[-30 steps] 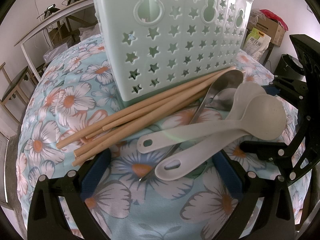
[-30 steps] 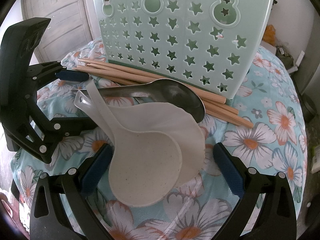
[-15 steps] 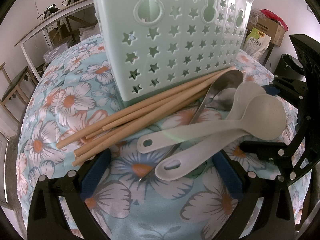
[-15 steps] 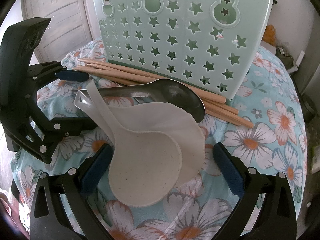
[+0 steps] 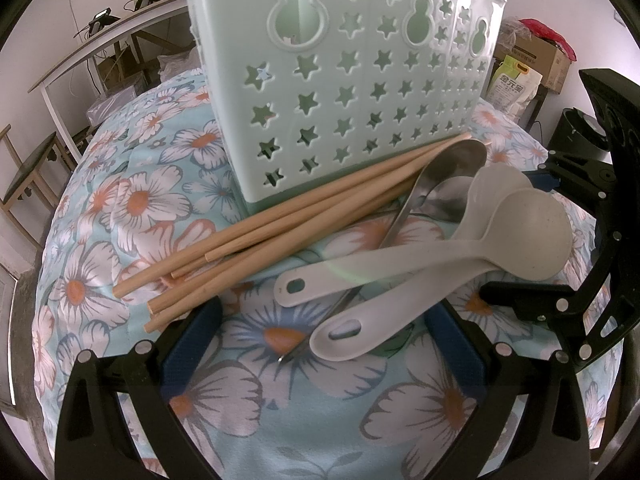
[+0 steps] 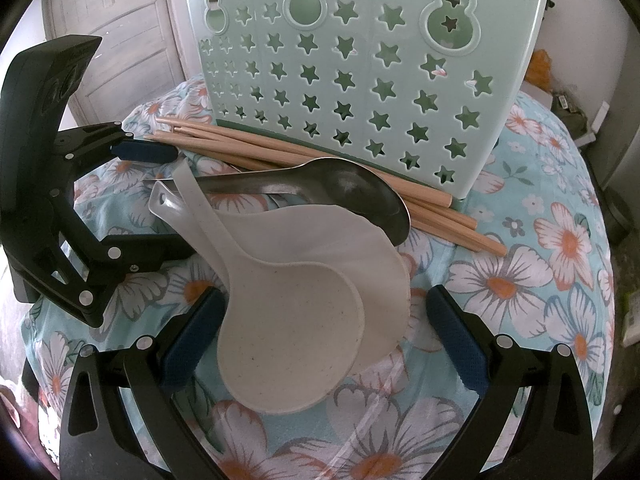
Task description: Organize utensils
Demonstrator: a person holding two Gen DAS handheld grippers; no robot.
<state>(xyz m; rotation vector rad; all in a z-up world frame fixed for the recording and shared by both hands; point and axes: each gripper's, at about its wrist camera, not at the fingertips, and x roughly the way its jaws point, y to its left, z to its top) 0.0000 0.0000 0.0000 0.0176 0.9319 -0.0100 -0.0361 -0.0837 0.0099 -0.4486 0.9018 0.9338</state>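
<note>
A mint-green utensil caddy (image 5: 352, 80) with star cut-outs stands on the floral cloth; it also shows in the right wrist view (image 6: 360, 72). Several wooden chopsticks (image 5: 280, 236) lie along its base. Beside them lie a steel spoon (image 5: 440, 176) and two off-white plastic spoons (image 5: 440, 260), bowls stacked in the right wrist view (image 6: 304, 312). My left gripper (image 5: 320, 344) is open, around the spoon handles' ends. My right gripper (image 6: 320, 328) is open, its fingers on either side of the plastic spoon bowls.
The floral cloth (image 5: 120, 208) covers a rounded table. A white shelf frame (image 5: 80, 64) and a chair stand to the left, boxes and bags (image 5: 532, 64) behind at right. A door (image 6: 120, 40) is behind in the right wrist view.
</note>
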